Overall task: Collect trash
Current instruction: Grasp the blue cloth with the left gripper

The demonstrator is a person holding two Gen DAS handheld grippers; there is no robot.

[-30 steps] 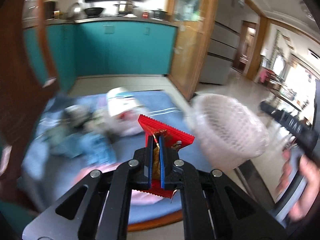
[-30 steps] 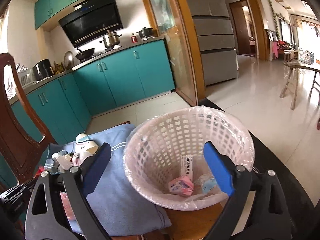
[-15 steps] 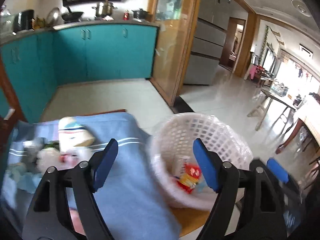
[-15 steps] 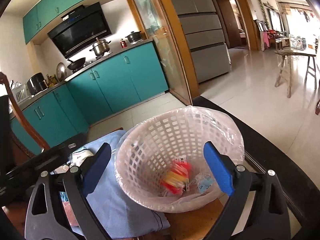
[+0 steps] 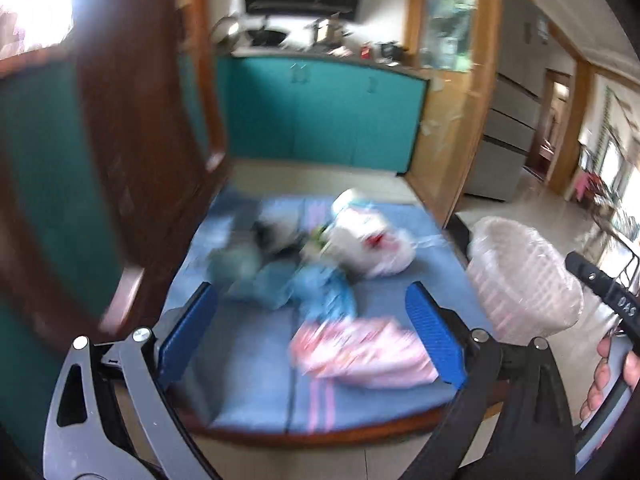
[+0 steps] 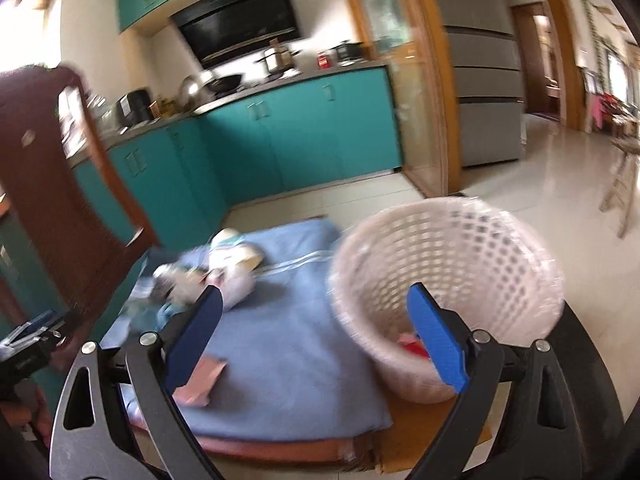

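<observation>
Both my grippers gape empty: the left gripper (image 5: pixel 312 332), jaws just opened, above the pink wrapper (image 5: pixel 360 354), the right gripper (image 6: pixel 314 334) near the basket (image 6: pixel 448 292).

The right gripper (image 6: pixel 314 334) stands wide with nothing between its pads — the white basket (image 6: pixel 448 280) just behind its right finger, wrappers inside, a blurred trash heap (image 6: pixel 200 280) on the blue cloth (image 6: pixel 288 352) beyond its left finger.
</observation>
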